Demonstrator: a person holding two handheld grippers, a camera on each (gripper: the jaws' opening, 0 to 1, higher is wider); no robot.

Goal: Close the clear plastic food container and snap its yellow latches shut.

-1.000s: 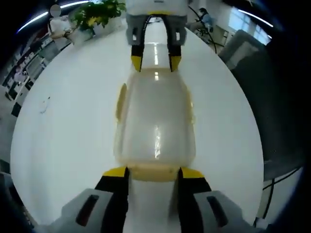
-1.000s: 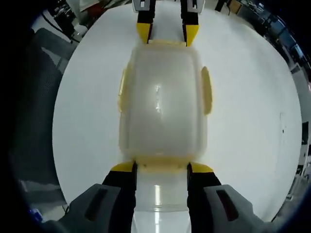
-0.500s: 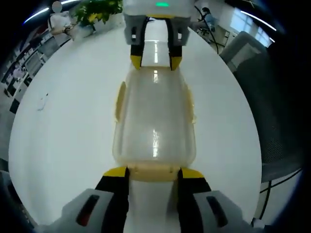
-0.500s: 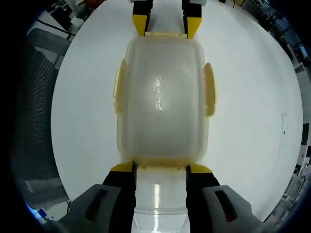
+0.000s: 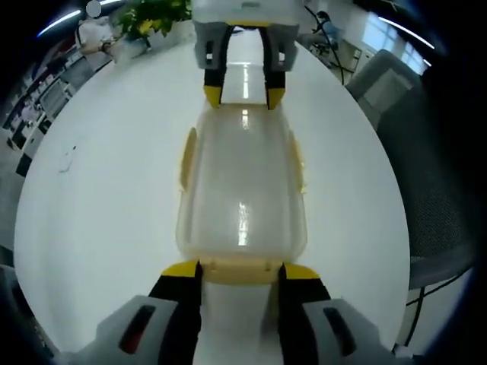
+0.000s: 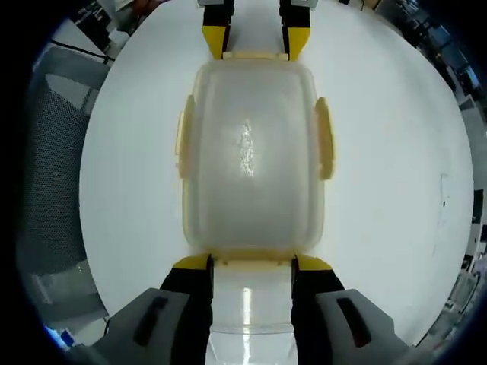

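Clear plastic food container (image 5: pixel 242 194) lies lid-on in the middle of the white round worktop (image 5: pixel 99 198), between the two grippers. In the left gripper view, the left gripper (image 5: pixel 240 271) sits at 6 o'clock, its yellow-tipped jaws spread to either side of the near end latch (image 5: pixel 242 268); the right gripper (image 5: pixel 243 93) meets the far end at 12 o'clock, jaws likewise parted. Yellow side latches (image 6: pixel 324 139) lie along the long sides at 3 and 9 o'clock. A potted plant (image 5: pixel 152 19) stands beyond the worktop at 11 o'clock.
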